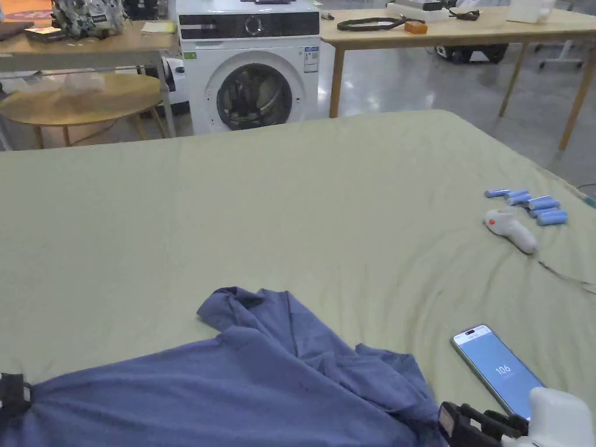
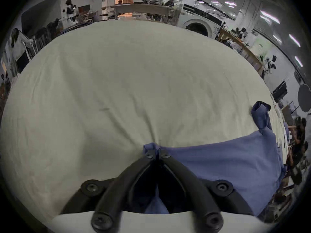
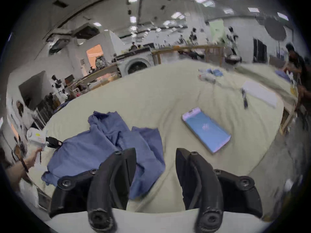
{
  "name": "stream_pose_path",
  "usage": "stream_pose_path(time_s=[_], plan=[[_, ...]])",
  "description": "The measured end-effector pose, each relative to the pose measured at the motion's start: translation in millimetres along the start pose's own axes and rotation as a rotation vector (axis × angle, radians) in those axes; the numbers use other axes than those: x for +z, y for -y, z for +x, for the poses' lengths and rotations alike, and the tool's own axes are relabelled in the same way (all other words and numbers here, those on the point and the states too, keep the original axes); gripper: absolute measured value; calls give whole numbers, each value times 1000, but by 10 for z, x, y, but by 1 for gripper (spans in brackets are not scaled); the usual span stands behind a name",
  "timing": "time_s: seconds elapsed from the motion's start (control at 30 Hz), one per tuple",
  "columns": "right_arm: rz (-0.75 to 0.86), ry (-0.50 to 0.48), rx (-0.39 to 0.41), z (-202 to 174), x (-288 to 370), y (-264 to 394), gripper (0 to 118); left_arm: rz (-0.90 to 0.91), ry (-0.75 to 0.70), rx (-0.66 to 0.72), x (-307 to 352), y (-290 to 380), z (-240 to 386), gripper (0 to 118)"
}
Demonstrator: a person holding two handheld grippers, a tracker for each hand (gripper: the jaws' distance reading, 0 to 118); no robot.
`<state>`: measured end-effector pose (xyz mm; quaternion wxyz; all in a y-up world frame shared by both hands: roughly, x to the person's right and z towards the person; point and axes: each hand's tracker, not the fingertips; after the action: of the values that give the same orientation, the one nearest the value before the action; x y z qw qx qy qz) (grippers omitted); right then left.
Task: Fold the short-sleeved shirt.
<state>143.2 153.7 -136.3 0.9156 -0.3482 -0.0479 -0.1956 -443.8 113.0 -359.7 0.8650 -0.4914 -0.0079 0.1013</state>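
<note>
Green sheet (image 1: 326,192) under shirt (image 1: 244,390), washing machine (image 1: 250,64) behind

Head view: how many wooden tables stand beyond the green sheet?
3: rectangular table at top left, round table below it, long table at top right; others may be hidden.

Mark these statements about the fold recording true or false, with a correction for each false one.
1. The left tool is shut on the blue shirt. True.
2. The right tool is clamped on the shirt. False: its jaws stand open, holding nothing.
3. The phone lies on the shirt. False: it lies on the green sheet, beside the shirt.
4. The shirt is rumpled, not yet folded flat. True.
5. The washing machine stands beyond the sheet's far edge. True.
</note>
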Motion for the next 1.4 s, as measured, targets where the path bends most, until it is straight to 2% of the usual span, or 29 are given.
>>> stream_pose_path(time_s=[0.13, 0.27, 0.3, 0.37, 0.4, 0.47, 0.53, 0.6, 0.7, 0.77, 0.87, 1.03, 1.4], plan=[[-74, -58, -98, 53, -270, 144, 53, 9, 0, 1, 52, 46, 52, 0], [-104, -67, -101, 66, -487, 222, 53, 13, 8, 14, 97, 74, 83, 0], [-105, -69, -94, 71, -503, 225, 46, 12, 11, 14, 108, 85, 95, 0], [-92, -81, -93, 83, -491, 230, 10, 23, 18, 11, 140, 112, 95, 0], [-84, -117, -114, 84, -461, 219, 9, 35, 33, 18, 148, 109, 51, 0], [-56, -119, -104, 47, -342, 158, 8, 75, 103, 126, 262, 135, -61, 0], [-10, -156, -55, -18, -192, 70, 8, 196, 161, 177, 563, 186, -114, 0], [17, -184, 5, -128, -55, -57, 8, 294, 231, 135, 992, 218, -88, 0], [88, -233, 134, -386, 128, -326, 8, 456, 234, 33, 1772, 241, -14, 0], [173, -259, 247, -581, 252, -556, 8, 595, 240, 15, 2366, 260, -12, 0], [261, -297, 332, -827, 396, -971, 8, 714, 240, 2, 2902, 172, -190, 0], [378, -356, 330, -1105, 554, -1713, 8, 883, 193, -27, 3626, 75, -130, 0], [537, -369, 347, -1682, 819, -3044, 8, 1020, 163, -56, 4208, -516, 113, 0]])
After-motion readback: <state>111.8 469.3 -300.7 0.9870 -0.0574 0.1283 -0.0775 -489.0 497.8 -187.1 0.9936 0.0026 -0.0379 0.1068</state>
